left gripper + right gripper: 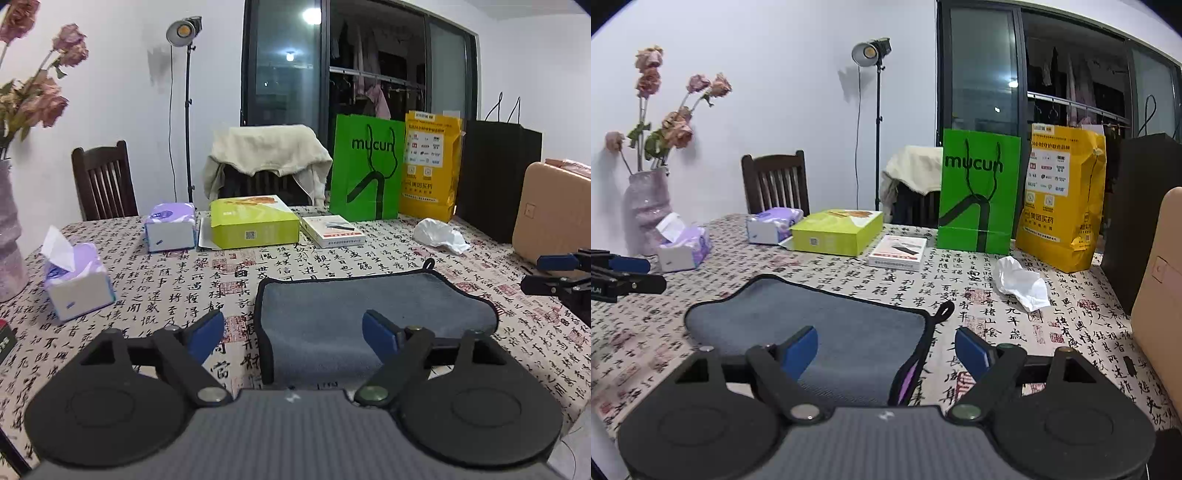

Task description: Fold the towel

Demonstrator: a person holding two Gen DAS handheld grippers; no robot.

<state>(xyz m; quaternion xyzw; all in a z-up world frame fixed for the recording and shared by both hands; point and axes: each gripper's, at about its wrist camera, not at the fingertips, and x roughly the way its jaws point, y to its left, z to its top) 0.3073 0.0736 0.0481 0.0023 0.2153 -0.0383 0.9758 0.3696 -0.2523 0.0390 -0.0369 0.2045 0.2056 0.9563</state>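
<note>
A grey towel with black trim lies folded on the calligraphy-print tablecloth. It also shows in the right wrist view, with a hanging loop at its far right corner. My left gripper is open above the towel's near left edge, holding nothing. My right gripper is open above the towel's near right edge, where a purple underside shows. The right gripper shows at the right edge of the left view. The left gripper shows at the left edge of the right view.
Two purple tissue packs, a green box, a white box, a crumpled tissue, green, yellow and black bags, a tan case and a vase stand on the table.
</note>
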